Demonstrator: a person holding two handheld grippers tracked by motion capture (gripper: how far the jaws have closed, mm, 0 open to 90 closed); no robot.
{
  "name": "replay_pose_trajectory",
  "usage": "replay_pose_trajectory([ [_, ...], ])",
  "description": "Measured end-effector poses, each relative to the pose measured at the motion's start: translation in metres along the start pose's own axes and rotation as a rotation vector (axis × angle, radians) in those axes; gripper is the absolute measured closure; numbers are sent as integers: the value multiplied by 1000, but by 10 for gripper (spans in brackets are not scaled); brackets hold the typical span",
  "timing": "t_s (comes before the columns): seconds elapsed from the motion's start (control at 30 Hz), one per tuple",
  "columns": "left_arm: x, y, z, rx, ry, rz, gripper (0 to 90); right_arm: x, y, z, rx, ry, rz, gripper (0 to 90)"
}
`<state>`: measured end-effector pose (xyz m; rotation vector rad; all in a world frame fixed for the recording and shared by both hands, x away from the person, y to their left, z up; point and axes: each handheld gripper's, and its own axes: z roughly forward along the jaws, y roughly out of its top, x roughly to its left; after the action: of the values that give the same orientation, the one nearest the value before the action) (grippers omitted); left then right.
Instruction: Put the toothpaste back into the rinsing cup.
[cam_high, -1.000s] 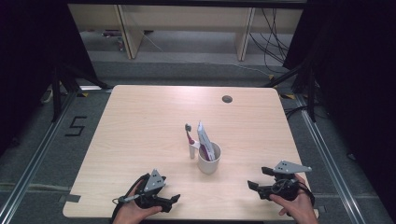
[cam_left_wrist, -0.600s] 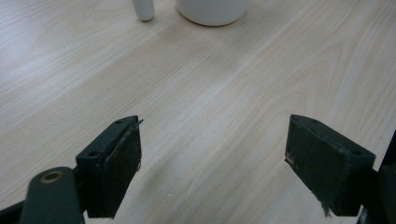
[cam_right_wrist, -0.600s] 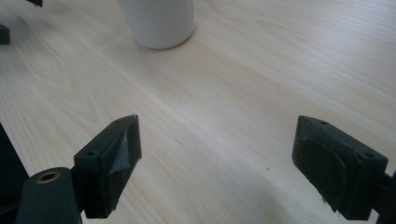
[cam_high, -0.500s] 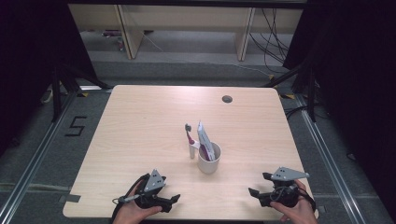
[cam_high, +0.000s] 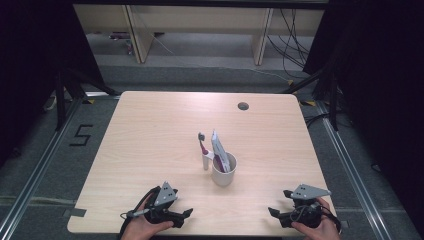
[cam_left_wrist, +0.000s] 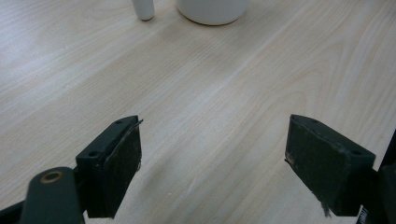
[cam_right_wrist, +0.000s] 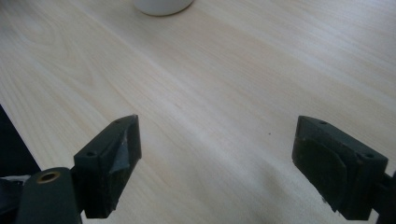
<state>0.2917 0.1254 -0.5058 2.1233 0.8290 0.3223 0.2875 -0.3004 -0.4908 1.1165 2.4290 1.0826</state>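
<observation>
A white cup (cam_high: 223, 172) stands upright near the middle of the table (cam_high: 150, 130), a little toward the person's side. A flat pale tube (cam_high: 220, 152) sticks up out of it, its long axis nearly vertical and leaning up and away toward the far-left. Just left of the cup, close enough that I cannot tell if they touch, a toothbrush (cam_high: 202, 145) stands on end in a small white holder (cam_high: 206, 161), reddish handle up, dark head at the top.

What is printed on the tube is too small to read, and its lower part is hidden inside the cup. In the left gripper view the cup (cam_left_wrist: 212, 10) and the holder (cam_left_wrist: 143, 8) are cut off at the top edge, bases alone showing; in the right gripper view the cup (cam_right_wrist: 162, 5) is a sliver at the top.

The left gripper (cam_high: 186, 214) rests at the near edge of the table, left of the cup, jaws spread wide with bare wood between them. The right gripper (cam_high: 274, 212) sits at the near edge on the other side, jaws equally wide apart and holding nothing. The cup lies between and beyond the two, well apart from both pairs of jaws
</observation>
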Motion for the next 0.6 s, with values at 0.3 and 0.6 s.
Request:
replay_pose_trajectory([
  [0.3,1,0,0,5,3,6,178,0,-4,0,41,-4,6,164],
  [0.6,1,0,-1,14,10,14,178,1,-4,1,43,6,17,164],
])
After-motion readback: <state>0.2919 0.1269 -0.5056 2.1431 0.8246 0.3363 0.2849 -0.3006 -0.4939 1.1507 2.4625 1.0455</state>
